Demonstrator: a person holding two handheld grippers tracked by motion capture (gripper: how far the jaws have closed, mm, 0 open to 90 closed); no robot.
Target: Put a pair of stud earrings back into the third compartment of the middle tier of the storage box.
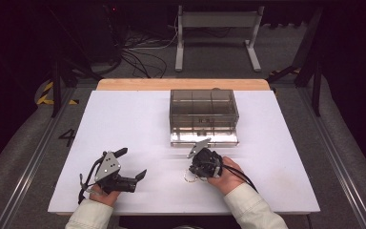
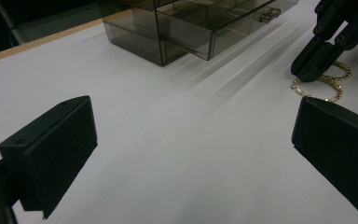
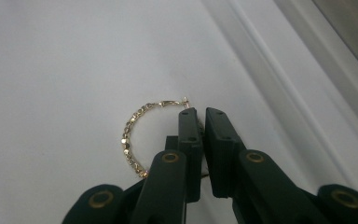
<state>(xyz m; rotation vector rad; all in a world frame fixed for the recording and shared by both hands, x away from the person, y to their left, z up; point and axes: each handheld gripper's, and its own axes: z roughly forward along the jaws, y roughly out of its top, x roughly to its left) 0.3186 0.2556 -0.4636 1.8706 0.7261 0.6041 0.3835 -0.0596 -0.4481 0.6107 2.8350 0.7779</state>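
Observation:
A thin gold chain (image 3: 133,130) lies in a loop on the white board, in front of a smoky clear drawer box (image 1: 203,112). My right gripper (image 3: 201,112) points down at the board and is shut on the chain, which runs in between the jaw tips. The left gripper view has the same chain (image 2: 328,81) curled under the right gripper (image 2: 307,72). From above, the right gripper (image 1: 194,172) is just in front of the box with the chain (image 1: 189,177) at its tips. My left gripper (image 1: 132,163) rests at the near left, open with nothing between its jaws (image 2: 193,140).
The white board (image 1: 124,124) sits on a wooden table top. The box's bottom drawer (image 1: 203,138) is pulled out toward me. A metal stand (image 1: 217,21) and cables lie on the floor beyond the table.

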